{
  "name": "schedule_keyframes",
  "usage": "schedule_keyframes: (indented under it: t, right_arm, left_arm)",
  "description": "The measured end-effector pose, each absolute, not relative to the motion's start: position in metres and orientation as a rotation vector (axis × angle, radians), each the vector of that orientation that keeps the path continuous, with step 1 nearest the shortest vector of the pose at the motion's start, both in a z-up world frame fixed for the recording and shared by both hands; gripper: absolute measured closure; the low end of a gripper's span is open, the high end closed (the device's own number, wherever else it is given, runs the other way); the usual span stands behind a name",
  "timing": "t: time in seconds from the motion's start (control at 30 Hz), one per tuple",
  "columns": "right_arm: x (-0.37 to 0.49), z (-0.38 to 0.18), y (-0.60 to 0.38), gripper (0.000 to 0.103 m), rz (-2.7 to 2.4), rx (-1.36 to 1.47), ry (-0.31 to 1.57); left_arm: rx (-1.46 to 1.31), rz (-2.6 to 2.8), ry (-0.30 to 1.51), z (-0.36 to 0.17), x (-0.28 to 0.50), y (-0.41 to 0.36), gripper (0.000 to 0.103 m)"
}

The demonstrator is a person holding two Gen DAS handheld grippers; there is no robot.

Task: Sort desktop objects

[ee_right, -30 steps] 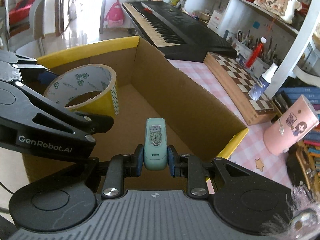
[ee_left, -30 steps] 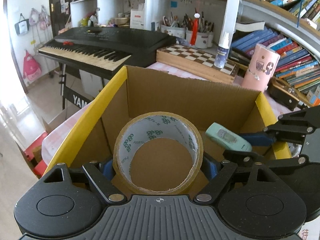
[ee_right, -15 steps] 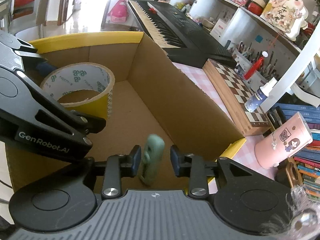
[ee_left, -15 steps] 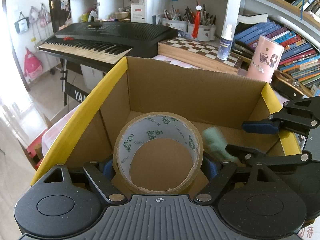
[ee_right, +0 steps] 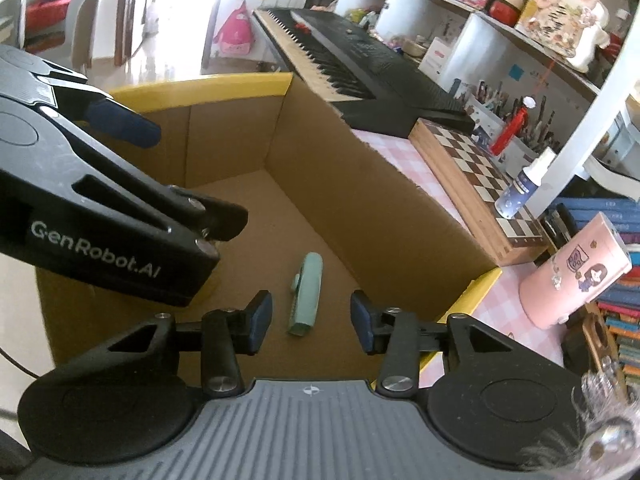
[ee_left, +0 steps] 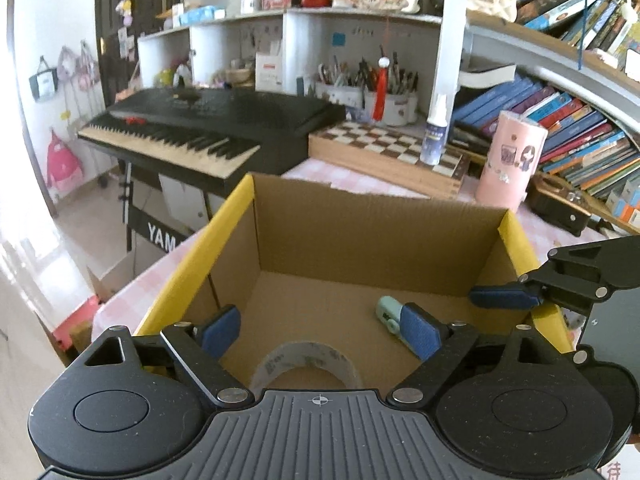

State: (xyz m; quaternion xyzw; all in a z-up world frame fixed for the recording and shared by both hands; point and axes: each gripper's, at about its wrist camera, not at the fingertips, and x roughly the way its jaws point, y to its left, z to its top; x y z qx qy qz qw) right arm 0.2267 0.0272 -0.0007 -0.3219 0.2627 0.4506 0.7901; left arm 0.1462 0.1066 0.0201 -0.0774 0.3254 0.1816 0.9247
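An open cardboard box (ee_left: 360,224) with yellow-edged flaps (ee_right: 200,88) stands on the pink checked table. A roll of brown tape (ee_left: 306,368) lies on the box floor just below my left gripper (ee_left: 320,330), which is open and empty above it. A small mint-green device (ee_right: 306,292) lies on the box floor; it also shows in the left wrist view (ee_left: 387,312). My right gripper (ee_right: 311,316) is open and empty above the green device. The left gripper's body (ee_right: 100,216) hides the tape in the right wrist view.
A black keyboard (ee_left: 208,128) stands behind the box on the left. A wooden chessboard (ee_left: 384,152), a spray bottle (ee_left: 434,132) and a pink cylinder (ee_left: 510,160) stand behind it. Books (ee_left: 580,120) and pen cups (ee_left: 372,96) fill the shelves.
Both grippers opened. The tape roll dropped from my left gripper onto the box floor. The green device fell from my right gripper onto the box floor. Both grippers rose.
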Motion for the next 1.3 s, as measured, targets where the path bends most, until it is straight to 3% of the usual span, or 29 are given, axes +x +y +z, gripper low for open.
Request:
schedule_keyframes:
  t: [0.67, 1.3]
  right_arm:
    - [0.182, 0.047, -0.025, 0.062, 0.768, -0.362, 0.52]
    - [0.095, 0.043, -0.069, 0.062, 0.527, -0.157, 0.54]
  left_arm:
    - [-0.163, 0.36, 0.56, 0.045, 0.084, 0.106, 0.013]
    - [-0.141, 0.303, 0.579, 0.038, 0.013, 0.105, 0.013]
